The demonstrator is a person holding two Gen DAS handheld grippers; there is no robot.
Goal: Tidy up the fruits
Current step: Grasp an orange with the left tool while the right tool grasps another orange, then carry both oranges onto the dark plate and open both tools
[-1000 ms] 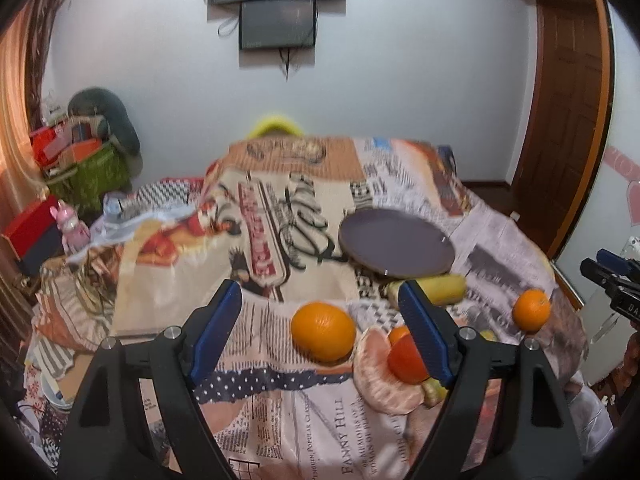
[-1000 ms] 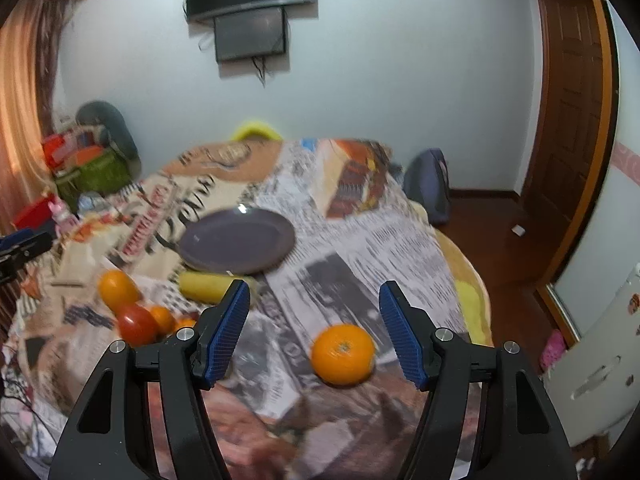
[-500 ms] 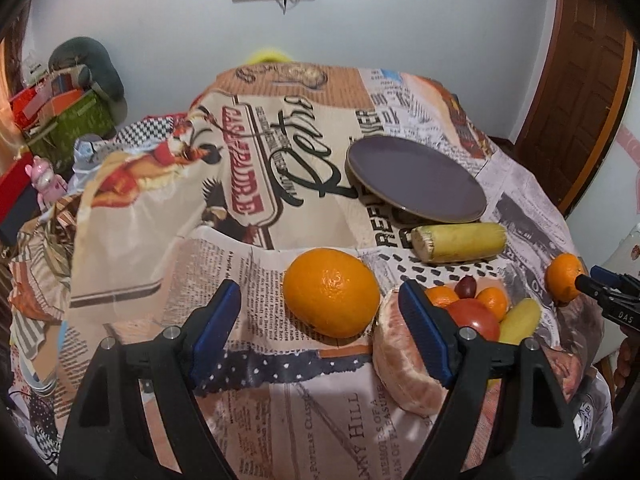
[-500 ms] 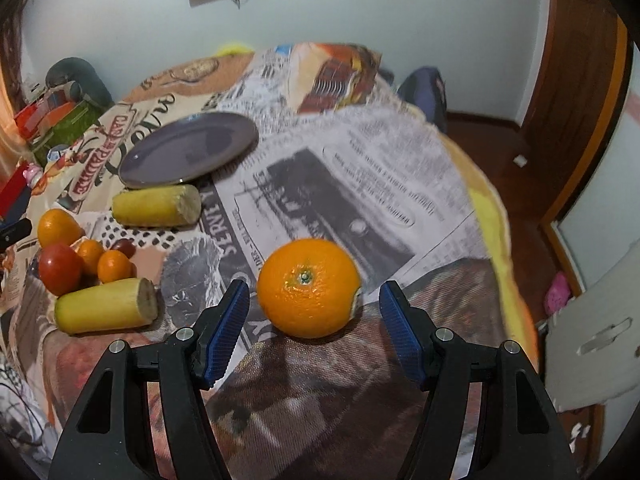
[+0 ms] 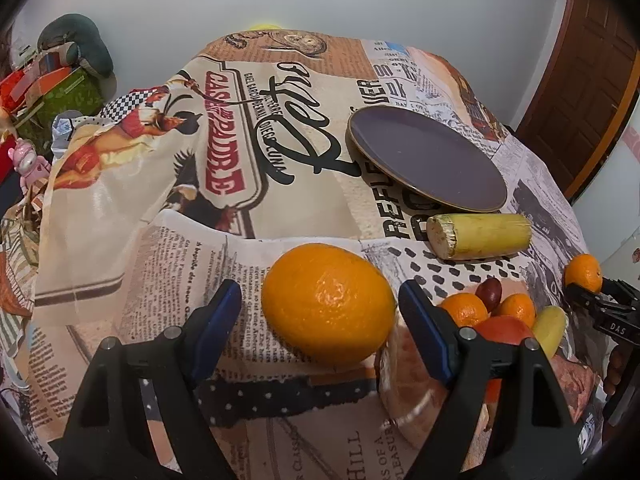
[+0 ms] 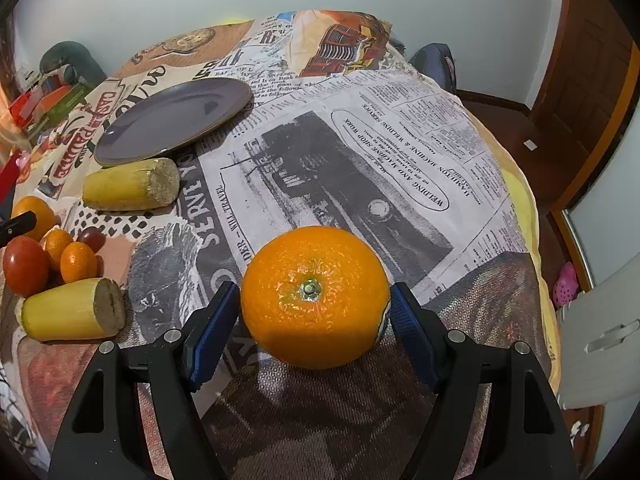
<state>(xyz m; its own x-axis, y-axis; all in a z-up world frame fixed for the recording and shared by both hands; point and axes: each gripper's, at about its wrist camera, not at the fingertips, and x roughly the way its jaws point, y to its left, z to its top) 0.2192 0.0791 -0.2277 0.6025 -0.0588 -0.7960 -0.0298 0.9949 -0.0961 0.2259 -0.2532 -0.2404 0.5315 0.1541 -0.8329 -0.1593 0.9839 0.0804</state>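
Note:
In the left wrist view, my left gripper [image 5: 320, 308] is open around a large orange [image 5: 328, 304] on the newspaper-print cloth; a gap shows at its left finger. In the right wrist view, my right gripper [image 6: 314, 308] is open with a second orange [image 6: 315, 296] between its blue pads [image 6: 212, 328], which stand close to its sides. That orange [image 5: 583, 279] and the right gripper also show at the far right of the left view. An empty purple plate [image 5: 424, 160] [image 6: 172, 120] lies beyond both.
A fruit pile sits between the grippers: tomato [image 6: 25, 266], small oranges [image 6: 78, 262], a grape [image 6: 91, 238], two yellow cut pieces [image 6: 132, 184] [image 6: 72, 312], and a peeled citrus [image 5: 404, 376]. The cloth drops off at the table's edges. A wooden door [image 6: 592, 76] stands right.
Both grippers have moved forward and down, so each orange now sits between its fingers. The right gripper's pads have narrowed slightly around its orange.

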